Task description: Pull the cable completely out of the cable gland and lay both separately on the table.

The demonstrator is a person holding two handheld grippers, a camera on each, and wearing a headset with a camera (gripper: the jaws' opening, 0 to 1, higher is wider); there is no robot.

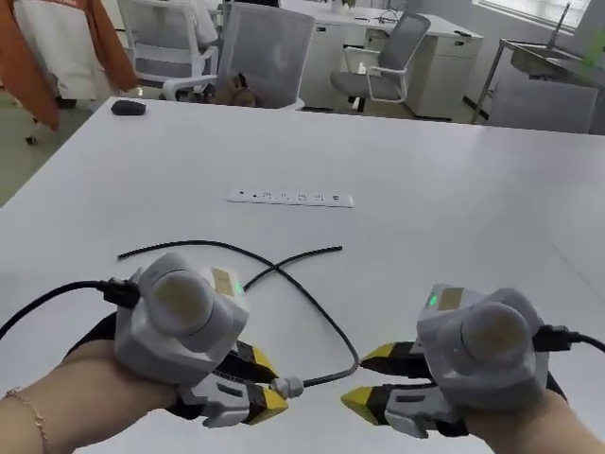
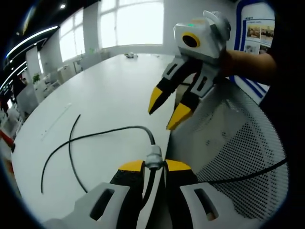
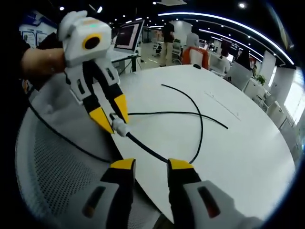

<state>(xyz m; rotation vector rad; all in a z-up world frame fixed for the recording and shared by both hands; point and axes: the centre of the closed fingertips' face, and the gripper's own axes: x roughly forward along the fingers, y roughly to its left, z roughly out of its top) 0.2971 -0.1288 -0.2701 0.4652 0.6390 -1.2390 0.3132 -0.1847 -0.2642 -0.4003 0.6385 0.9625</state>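
A small pale cable gland (image 1: 288, 386) sits on the end of a thin black cable (image 1: 317, 307), held just above the white table (image 1: 454, 218). My left gripper (image 1: 268, 385) is shut on the gland (image 2: 153, 157), whose tip pokes out past the yellow fingertips. From it the cable (image 2: 109, 132) curves away and crosses itself on the table. My right gripper (image 1: 363, 378) stands open a short way to the right of the gland, jaws pointing at it and holding nothing. From the right gripper view (image 3: 150, 164), the gland (image 3: 119, 128) shows in the left gripper (image 3: 113, 123), with the cable (image 3: 200, 119) running off across the table.
A white power strip (image 1: 290, 197) lies mid-table beyond the cable. A small black object (image 1: 128, 108) rests at the far left edge. Office chairs (image 1: 265, 47) and an orange jacket (image 1: 38, 57) stand behind the table. A perforated grey chair surface (image 2: 238, 138) lies below my hands.
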